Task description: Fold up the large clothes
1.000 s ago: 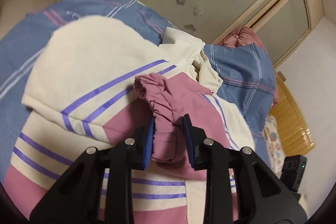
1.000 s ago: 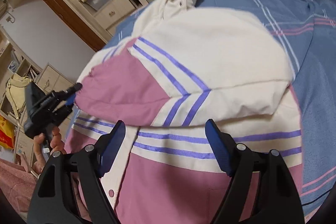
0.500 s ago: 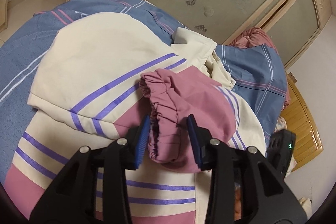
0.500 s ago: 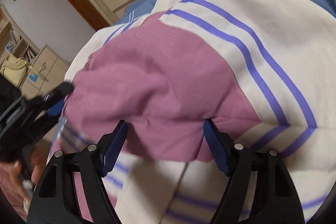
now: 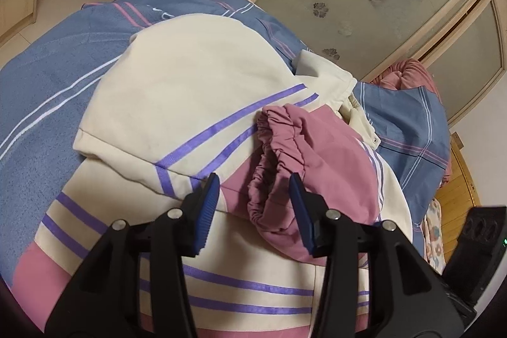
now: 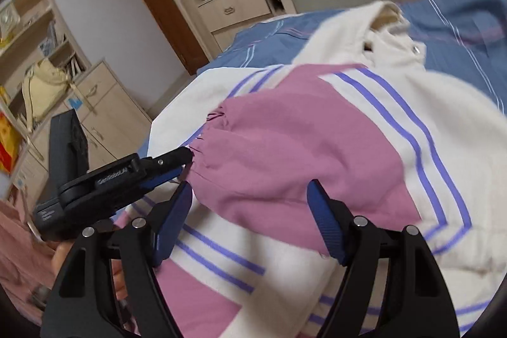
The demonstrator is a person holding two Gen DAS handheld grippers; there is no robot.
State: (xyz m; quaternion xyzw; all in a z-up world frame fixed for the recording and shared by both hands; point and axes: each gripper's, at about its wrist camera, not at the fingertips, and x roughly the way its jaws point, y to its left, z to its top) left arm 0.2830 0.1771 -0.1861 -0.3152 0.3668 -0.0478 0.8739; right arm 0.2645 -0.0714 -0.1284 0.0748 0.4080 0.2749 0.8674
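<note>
1. The jacket (image 5: 177, 103) (cream, with pink panels and purple stripes) lies spread on the blue plaid bedcover (image 5: 47, 78), and I use the jacket as the landmark for all places.
2. One cream sleeve is already folded across the jacket body, so this part of the folding seems done.
3. The pink sleeve with the gathered cuff (image 5: 279, 160) is also brought over the jacket front, and the cuff rests near the middle of the jacket.
4. The left gripper (image 5: 253, 208) stands over the jacket's lower middle with the cuff between its jaws; the jaws have just been opening, and the pads now stand apart from the cloth on the one side, so I judge that it has let the sleeve go.
5. The right gripper (image 6: 250, 220) hovers above the pink sleeve at the jacket's other side, its jaws spread wide and holding nothing.
6. In the right wrist view the left gripper's tip (image 6: 177, 160) is just beside the cuff edge; whether it touches there I cannot tell.
7. The collar (image 6: 389, 30) with its snaps is at the far end of the jacket, not yet folded in.
8. My judgement: both sleeves are in, so about half is done; what is left is to fold the body over (probably bottom towards collar) and smooth it.
</note>
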